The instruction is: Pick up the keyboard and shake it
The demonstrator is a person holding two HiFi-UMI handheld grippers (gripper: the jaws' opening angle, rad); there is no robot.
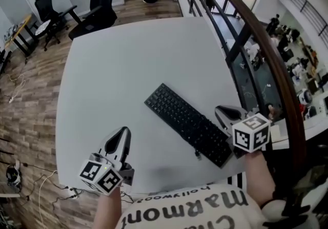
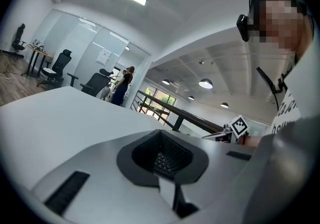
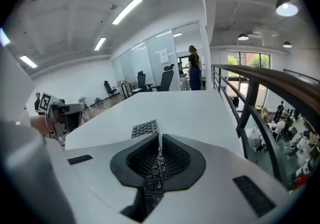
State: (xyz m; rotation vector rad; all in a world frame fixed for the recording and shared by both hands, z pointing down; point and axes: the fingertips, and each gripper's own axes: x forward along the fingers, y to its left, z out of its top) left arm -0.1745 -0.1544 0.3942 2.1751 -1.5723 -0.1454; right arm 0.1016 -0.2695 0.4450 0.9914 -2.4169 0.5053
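Note:
A black keyboard [image 1: 187, 123] lies slantwise on the white table [image 1: 128, 64], near its front right corner. My left gripper [image 1: 122, 131] hovers over bare table left of the keyboard, jaws shut and holding nothing. My right gripper [image 1: 220, 111] sits just right of the keyboard's near end, jaws shut and also without anything in them. In the right gripper view the keyboard [image 3: 145, 129] runs away beyond the closed jaws [image 3: 159, 137]. From the left gripper view a few keys [image 2: 165, 160] show through the hollow behind its closed jaws [image 2: 161, 132], and the right gripper's marker cube [image 2: 239, 127] shows further off.
The table's right edge runs close to a dark handrail [image 1: 256, 33] with a drop to a lower floor behind it. Black office chairs [image 1: 97, 5] stand beyond the far edge. Cables [image 1: 20, 182] lie on the wooden floor at the left. A person [image 3: 193, 67] stands far off.

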